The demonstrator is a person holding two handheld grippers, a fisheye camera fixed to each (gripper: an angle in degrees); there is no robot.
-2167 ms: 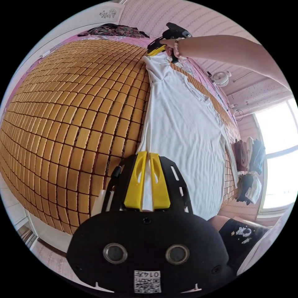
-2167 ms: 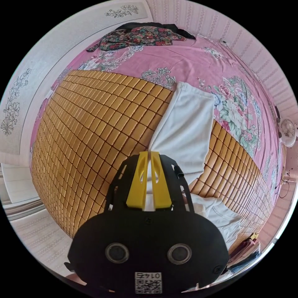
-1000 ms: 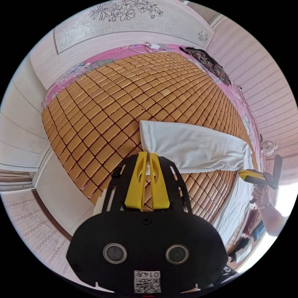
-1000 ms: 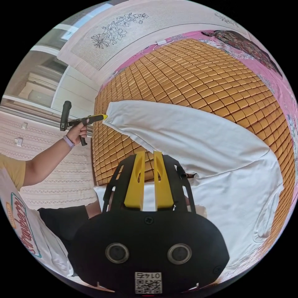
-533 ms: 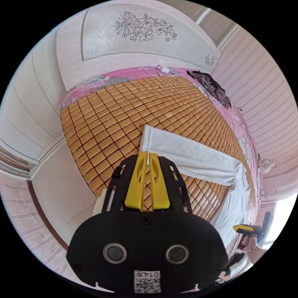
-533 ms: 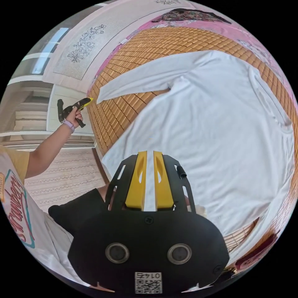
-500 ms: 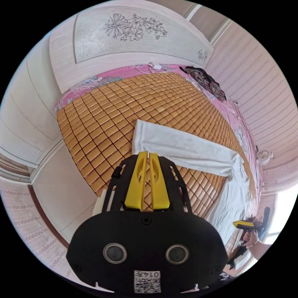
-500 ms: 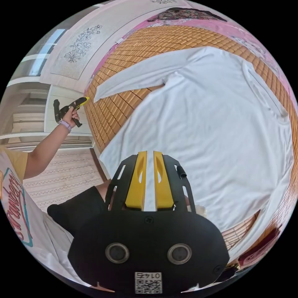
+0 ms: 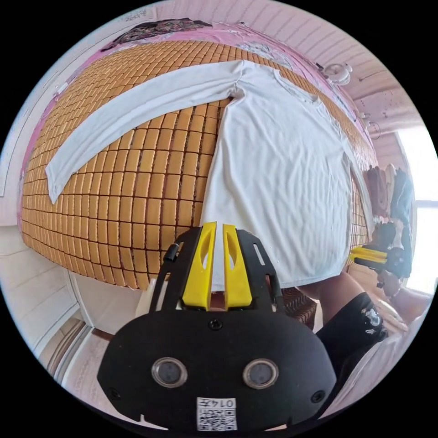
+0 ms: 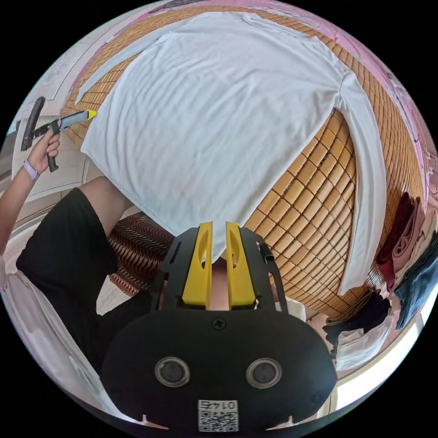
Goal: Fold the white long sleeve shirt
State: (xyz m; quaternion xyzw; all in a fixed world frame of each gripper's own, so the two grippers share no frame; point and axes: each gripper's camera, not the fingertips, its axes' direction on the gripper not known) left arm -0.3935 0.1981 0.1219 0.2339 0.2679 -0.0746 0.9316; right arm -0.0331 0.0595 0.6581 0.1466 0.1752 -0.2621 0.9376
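The white long sleeve shirt (image 9: 273,173) (image 10: 205,114) lies flat, front up, on the bamboo mat (image 9: 137,182), both sleeves stretched out sideways. My left gripper (image 9: 219,226) is at the hem's corner on one side, jaws a narrow slit apart with white cloth showing in the slit. In the right gripper view its tip (image 10: 92,113) meets the shirt's side edge. My right gripper (image 10: 219,224) is over the other hem corner, jaws a little apart, with the cloth's tip between them. It also appears in the left gripper view (image 9: 353,255).
The person sits at the mat's near edge, a leg in black shorts (image 10: 59,237) under the hem. A pile of clothes (image 10: 410,237) lies beyond one sleeve. A small fan (image 9: 340,73) and a floral garment (image 9: 155,28) lie on the pink sheet at the far side.
Left gripper let go of the sleeve cuff and came back to the hem corner. Right gripper let go of the shoulder and moved down the body to the other hem corner. The sleeve now lies straight.
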